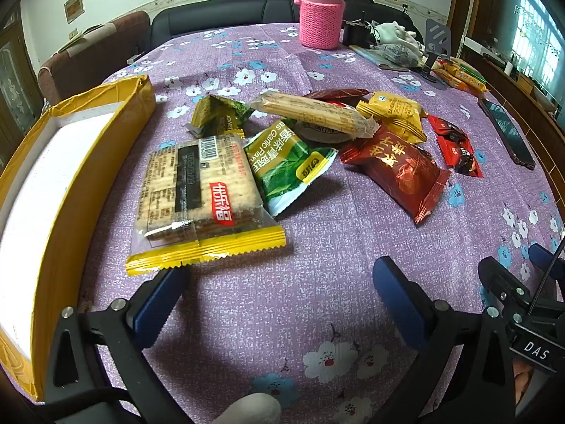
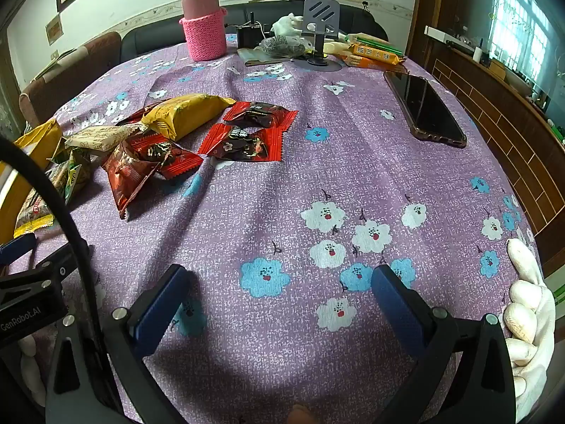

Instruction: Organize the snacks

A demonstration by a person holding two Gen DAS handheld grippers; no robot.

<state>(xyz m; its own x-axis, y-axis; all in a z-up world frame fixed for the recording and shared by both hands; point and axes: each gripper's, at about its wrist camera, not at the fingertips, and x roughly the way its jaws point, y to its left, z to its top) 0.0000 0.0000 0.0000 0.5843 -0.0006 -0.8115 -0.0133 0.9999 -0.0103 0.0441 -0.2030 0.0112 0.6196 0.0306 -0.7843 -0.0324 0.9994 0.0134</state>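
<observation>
Far left, a yellow box (image 1: 70,190) with a white inside lies open on the purple flowered tablecloth (image 1: 300,282). The left gripper (image 1: 279,282) hangs low over the cloth, fingers spread wide, nothing between them. Its left finger tip sits just beside the yellow crimped edge of the cracker pack (image 1: 197,198). Beyond that, a green garlic-flavour packet (image 1: 286,166) leans against the crackers, a long biscuit sleeve (image 1: 314,113) lies across the heap, then a dark red packet (image 1: 399,169), a yellow packet (image 1: 395,113) and small red candy wrappers (image 1: 455,148). Over to the right gripper (image 2: 279,282): fingers apart too, bare cloth between them, the pile well off to its left. A black phone (image 2: 423,106) lies far right; a pink knit-sleeved flask (image 2: 204,21) stands at the back.
</observation>
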